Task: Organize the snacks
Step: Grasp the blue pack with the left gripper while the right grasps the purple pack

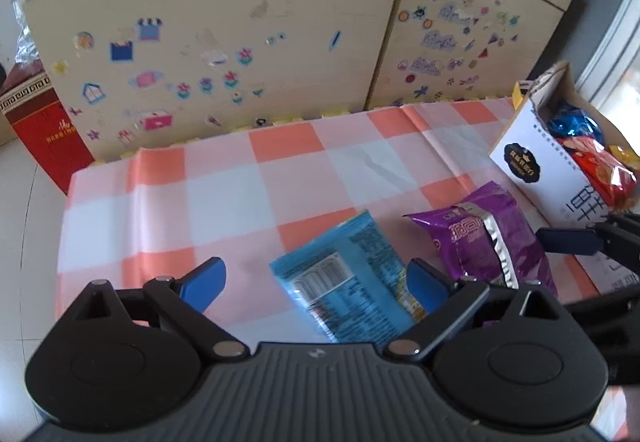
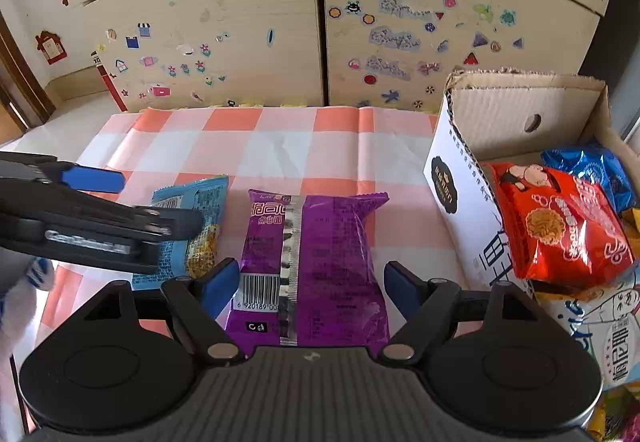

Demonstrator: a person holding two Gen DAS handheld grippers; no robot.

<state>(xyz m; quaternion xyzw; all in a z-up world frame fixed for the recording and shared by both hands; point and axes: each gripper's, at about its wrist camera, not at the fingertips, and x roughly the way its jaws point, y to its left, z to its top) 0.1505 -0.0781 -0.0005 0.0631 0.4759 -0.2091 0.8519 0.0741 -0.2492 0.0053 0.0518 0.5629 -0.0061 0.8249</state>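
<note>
A purple snack packet (image 2: 320,262) lies flat on the checked cloth (image 2: 280,146), between the fingers of my right gripper (image 2: 312,282). The jaws stand open, each pad close to a side edge of the packet. To its left lies a light blue snack packet (image 1: 348,274) (image 2: 200,226). My left gripper (image 1: 316,282) (image 2: 158,200) hangs open over it, with the packet nearer its right finger. The purple packet (image 1: 492,238) also shows in the left wrist view, with a finger of the right gripper (image 1: 568,242) beside it.
A white cardboard box (image 2: 452,178) (image 1: 520,158) at the right holds a red packet (image 2: 560,226), a blue foil packet (image 2: 592,166) and other snacks. A cabinet with stickers (image 2: 240,42) stands behind the cloth. A red box (image 1: 48,138) stands far left. A white sleeve (image 2: 24,282) shows low left.
</note>
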